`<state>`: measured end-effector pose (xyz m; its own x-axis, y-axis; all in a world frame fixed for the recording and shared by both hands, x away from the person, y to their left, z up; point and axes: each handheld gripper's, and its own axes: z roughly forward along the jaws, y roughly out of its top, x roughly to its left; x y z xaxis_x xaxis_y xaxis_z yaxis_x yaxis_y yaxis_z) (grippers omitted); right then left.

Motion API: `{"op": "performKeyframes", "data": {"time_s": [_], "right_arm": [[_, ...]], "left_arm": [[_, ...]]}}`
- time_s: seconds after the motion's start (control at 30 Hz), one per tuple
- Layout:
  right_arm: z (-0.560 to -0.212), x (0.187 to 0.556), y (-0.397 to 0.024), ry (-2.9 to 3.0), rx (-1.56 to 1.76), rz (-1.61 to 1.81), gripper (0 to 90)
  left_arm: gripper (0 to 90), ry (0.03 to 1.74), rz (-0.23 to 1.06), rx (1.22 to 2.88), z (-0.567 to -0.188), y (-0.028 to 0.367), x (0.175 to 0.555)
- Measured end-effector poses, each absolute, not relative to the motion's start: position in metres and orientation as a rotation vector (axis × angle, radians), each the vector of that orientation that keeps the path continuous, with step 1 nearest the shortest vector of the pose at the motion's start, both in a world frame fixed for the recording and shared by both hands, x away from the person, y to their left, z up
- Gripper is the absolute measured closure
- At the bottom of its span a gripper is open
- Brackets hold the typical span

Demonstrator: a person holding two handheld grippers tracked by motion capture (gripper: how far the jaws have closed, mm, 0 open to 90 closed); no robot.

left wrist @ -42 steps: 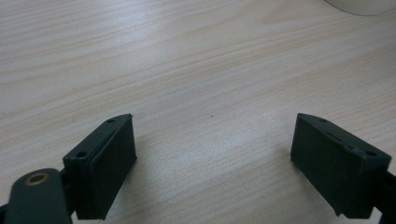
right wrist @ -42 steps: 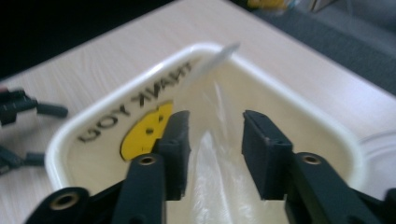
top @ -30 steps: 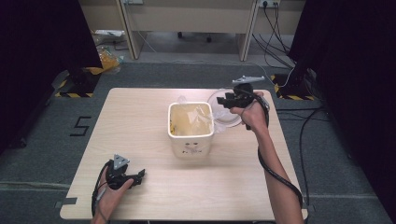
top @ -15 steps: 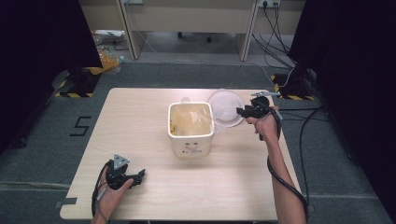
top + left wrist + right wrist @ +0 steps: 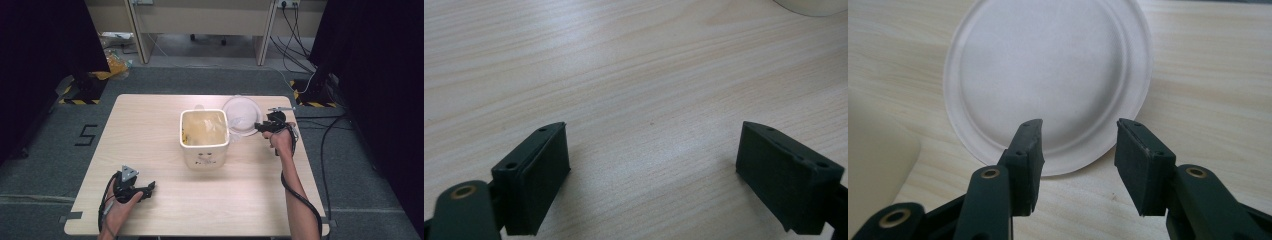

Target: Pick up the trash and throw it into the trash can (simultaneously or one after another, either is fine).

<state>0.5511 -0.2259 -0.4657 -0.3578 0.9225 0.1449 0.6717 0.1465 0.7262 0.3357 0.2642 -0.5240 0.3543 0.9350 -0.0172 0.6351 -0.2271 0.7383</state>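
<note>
Here the light wooden table (image 5: 165, 205) carries everything, with a dark grey carpet around it. Near its middle stands a cream square container (image 5: 204, 137), open at the top and holding something yellowish. Just beside the container's far right corner lies a white round paper plate (image 5: 1048, 80), flat on the wood; in the high view its near edge sits close to the container, and whether the two touch cannot be told. The right gripper (image 5: 1079, 145) is held low, just at the plate's near rim, and its jaws stand partly apart with nothing between the pads: released, not pinching the plate. The left gripper (image 5: 654, 165) rests at the table's near left corner, well apart from the container, jaws spread wide over bare wood and holding nothing.
</note>
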Motion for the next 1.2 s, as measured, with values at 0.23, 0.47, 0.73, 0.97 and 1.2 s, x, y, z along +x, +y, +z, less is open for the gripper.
{"op": "performKeyframes", "data": {"time_s": [0.23, 0.47, 0.73, 0.97, 1.2], "right_arm": [[-0.483, 0.556, -0.222, 2.089, 1.569, 1.015, 53.5], [-0.490, 0.559, -0.223, 2.044, 1.600, 1.000, 51.2], [-0.497, 0.561, -0.223, 2.034, 1.605, 0.976, 50.8], [-0.502, 0.564, -0.221, 2.025, 1.606, 0.965, 50.7], [-0.506, 0.565, -0.217, 2.034, 1.574, 0.916, 51.2]], "left_arm": [[12.9, 1.363, 0.581, 1.957, -0.524, 0.264, 0.336], [12.9, 1.362, 0.581, 1.962, -0.524, 0.264, 0.336], [12.9, 1.362, 0.581, 1.962, -0.524, 0.264, 0.336], [12.9, 1.363, 0.581, 1.961, -0.524, 0.264, 0.336], [12.9, 1.363, 0.581, 1.961, -0.524, 0.264, 0.336]]}}
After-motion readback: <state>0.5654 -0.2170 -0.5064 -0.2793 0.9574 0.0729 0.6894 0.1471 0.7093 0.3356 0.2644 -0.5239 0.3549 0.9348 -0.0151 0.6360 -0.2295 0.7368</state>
